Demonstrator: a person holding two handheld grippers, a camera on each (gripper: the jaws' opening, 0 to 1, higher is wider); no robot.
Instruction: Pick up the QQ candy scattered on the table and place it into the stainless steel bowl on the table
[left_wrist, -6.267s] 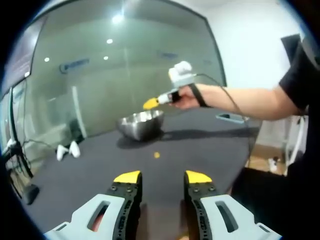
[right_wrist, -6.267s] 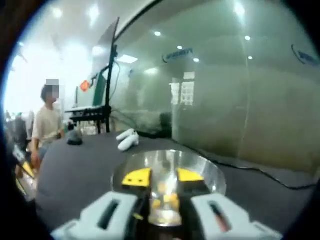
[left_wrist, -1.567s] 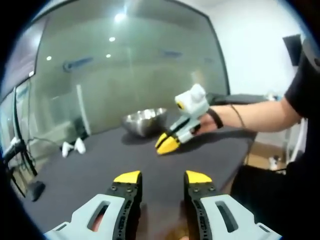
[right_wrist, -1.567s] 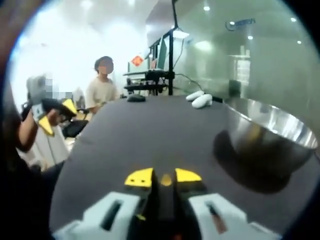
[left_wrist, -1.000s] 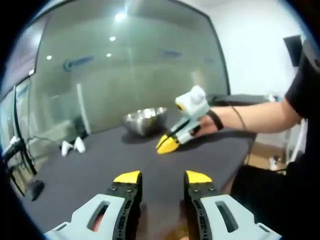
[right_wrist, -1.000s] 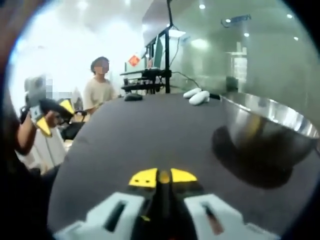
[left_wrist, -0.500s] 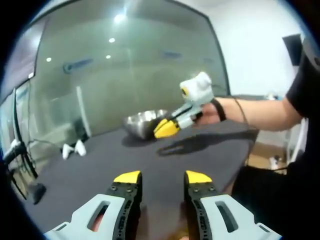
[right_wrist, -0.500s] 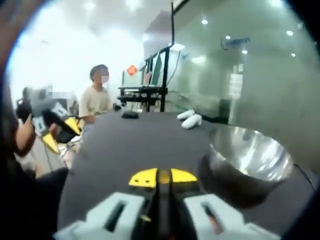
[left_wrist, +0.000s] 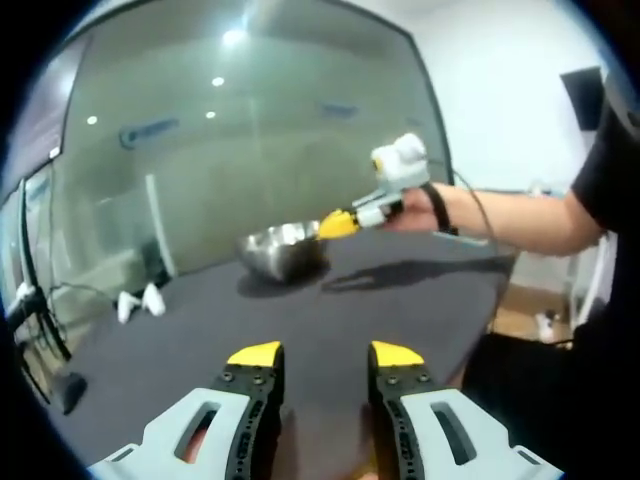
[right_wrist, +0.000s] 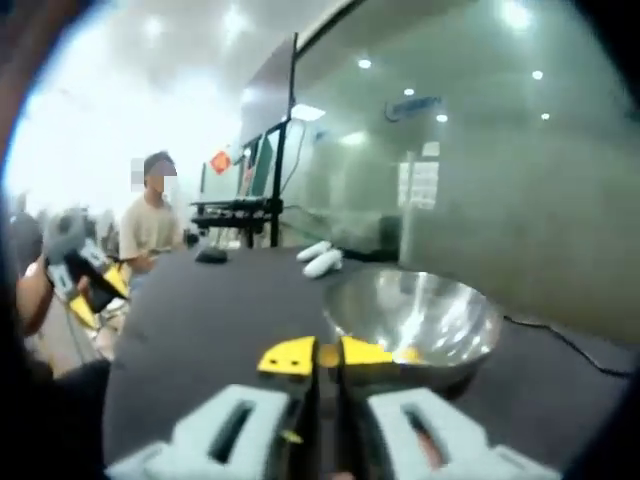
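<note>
In the right gripper view, my right gripper (right_wrist: 327, 358) is shut on a small orange QQ candy (right_wrist: 327, 352), held in the air just short of the stainless steel bowl (right_wrist: 440, 310). A few yellow candies (right_wrist: 410, 354) lie inside the bowl. In the left gripper view, the bowl (left_wrist: 280, 255) stands on the dark table (left_wrist: 300, 310), and the right gripper (left_wrist: 338, 224), held by a person's hand, hovers at its right rim. My left gripper (left_wrist: 326, 355) is open and holds nothing, low over the near part of the table. The left gripper (right_wrist: 97, 297) also appears far left in the right gripper view.
Two white controllers (right_wrist: 320, 262) and a small black object (right_wrist: 210, 256) lie at the far end of the table, beyond the bowl. A person (right_wrist: 150, 222) sits behind that end. A glass wall (left_wrist: 250, 140) runs along the table's far side. The controllers (left_wrist: 135, 300) lie left of the bowl.
My right gripper shut on a candy lying on the table, lifted it and carried it up to the bowl's rim. The left gripper stayed open and still.
</note>
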